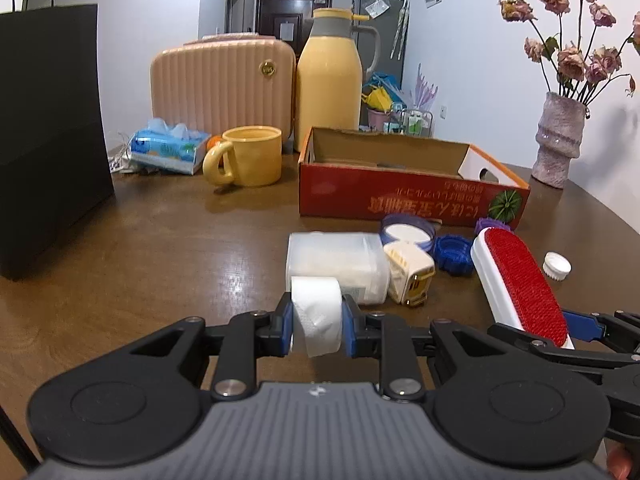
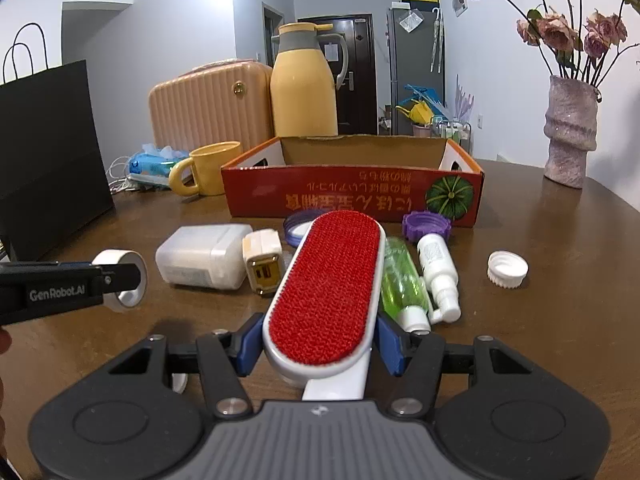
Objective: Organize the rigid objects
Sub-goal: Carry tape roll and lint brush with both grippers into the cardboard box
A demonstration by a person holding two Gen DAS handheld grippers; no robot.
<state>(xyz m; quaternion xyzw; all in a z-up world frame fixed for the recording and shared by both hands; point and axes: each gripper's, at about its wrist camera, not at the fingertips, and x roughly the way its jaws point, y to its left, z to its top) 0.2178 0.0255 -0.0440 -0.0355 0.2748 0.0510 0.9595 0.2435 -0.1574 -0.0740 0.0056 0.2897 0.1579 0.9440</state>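
Observation:
My left gripper (image 1: 317,326) is shut on a white tape roll (image 1: 318,312), held above the brown table; the roll also shows in the right wrist view (image 2: 122,278). My right gripper (image 2: 318,344) is shut on a red-and-white lint brush (image 2: 328,288), which also shows in the left wrist view (image 1: 520,280). Ahead stands an open red cardboard box (image 2: 352,196) (image 1: 400,196). Loose on the table lie a clear plastic container (image 2: 204,260), a cream charger (image 2: 264,266), a green bottle (image 2: 400,276), a white spray bottle (image 2: 438,272), a purple lid (image 2: 426,226) and a white cap (image 2: 507,269).
A black paper bag (image 1: 48,140) stands at the left. At the back are a yellow mug (image 1: 248,156), a tissue pack (image 1: 170,148), a pink case (image 1: 222,86) and a yellow jug (image 1: 330,76). A vase with dried roses (image 2: 570,132) stands at the right.

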